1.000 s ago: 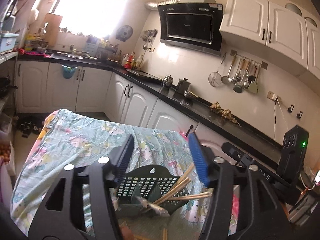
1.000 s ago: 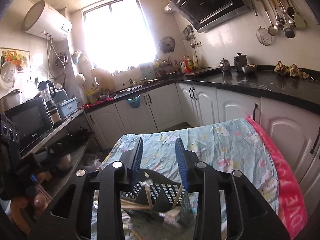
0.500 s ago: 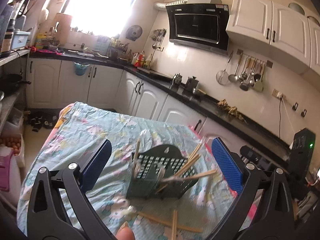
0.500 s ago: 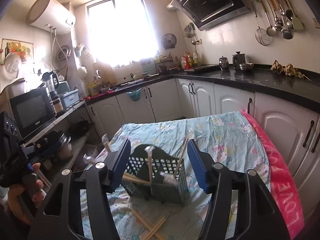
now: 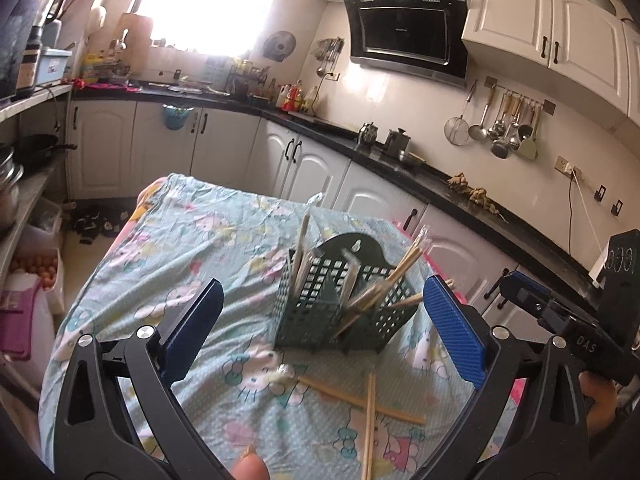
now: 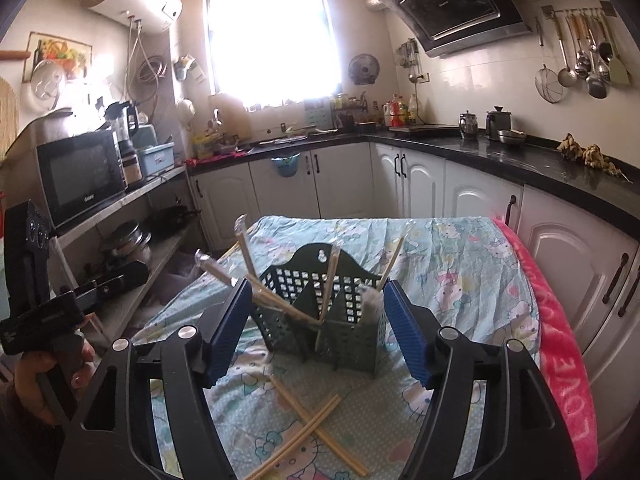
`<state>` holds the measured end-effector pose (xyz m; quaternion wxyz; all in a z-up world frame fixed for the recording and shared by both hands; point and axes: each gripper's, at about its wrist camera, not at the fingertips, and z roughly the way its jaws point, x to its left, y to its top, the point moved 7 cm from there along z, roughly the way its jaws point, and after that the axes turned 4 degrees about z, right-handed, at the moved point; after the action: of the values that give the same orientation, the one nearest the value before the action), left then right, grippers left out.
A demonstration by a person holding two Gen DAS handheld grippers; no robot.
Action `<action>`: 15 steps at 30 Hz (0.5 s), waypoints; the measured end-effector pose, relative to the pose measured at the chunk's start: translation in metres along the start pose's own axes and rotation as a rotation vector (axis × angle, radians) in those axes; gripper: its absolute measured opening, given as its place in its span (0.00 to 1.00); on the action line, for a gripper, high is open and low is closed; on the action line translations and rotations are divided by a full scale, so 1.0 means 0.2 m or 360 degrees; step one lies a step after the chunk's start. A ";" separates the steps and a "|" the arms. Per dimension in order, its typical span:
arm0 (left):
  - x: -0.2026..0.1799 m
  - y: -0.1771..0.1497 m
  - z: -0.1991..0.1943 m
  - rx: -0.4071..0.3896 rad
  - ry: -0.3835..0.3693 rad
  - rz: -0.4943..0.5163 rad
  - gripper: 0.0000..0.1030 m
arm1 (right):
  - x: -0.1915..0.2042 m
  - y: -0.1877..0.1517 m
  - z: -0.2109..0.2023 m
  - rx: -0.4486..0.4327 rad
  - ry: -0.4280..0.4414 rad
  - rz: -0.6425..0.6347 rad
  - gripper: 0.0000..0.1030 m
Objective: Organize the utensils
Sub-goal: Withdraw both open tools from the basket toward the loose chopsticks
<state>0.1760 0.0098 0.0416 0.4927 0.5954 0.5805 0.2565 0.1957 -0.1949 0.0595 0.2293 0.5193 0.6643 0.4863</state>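
Note:
A dark green perforated utensil basket [image 5: 344, 300] stands upright on the cloth-covered table [image 5: 192, 264], holding several wrapped chopsticks and utensils that lean outward. It also shows in the right wrist view [image 6: 320, 312]. Loose bamboo chopsticks [image 5: 370, 404] lie crossed on the cloth in front of the basket, seen too in the right wrist view [image 6: 308, 424]. My left gripper [image 5: 324, 328] is open and empty, just short of the basket. My right gripper [image 6: 316, 334] is open and empty, its pads flanking the basket's near side.
The table carries a light blue cartoon cloth with a pink edge [image 6: 560, 352]. White cabinets and a black counter [image 6: 500, 156] run behind and to the right. A shelf with a microwave [image 6: 80, 176] and pots stands at the left.
Both grippers have opened wide and drawn back from the basket, which now stands free on the cloth. Loose chopsticks have come into view in front of it.

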 end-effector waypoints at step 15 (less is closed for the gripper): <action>0.10 -0.14 -0.05 0.0082 0.0062 -0.0040 0.90 | 0.11 -0.18 0.03 0.0142 0.0033 -0.0065 0.66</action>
<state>0.1580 0.0268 0.0151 0.4689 0.5954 0.6039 0.2469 0.1767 -0.1714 0.0299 0.2088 0.5102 0.6982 0.4568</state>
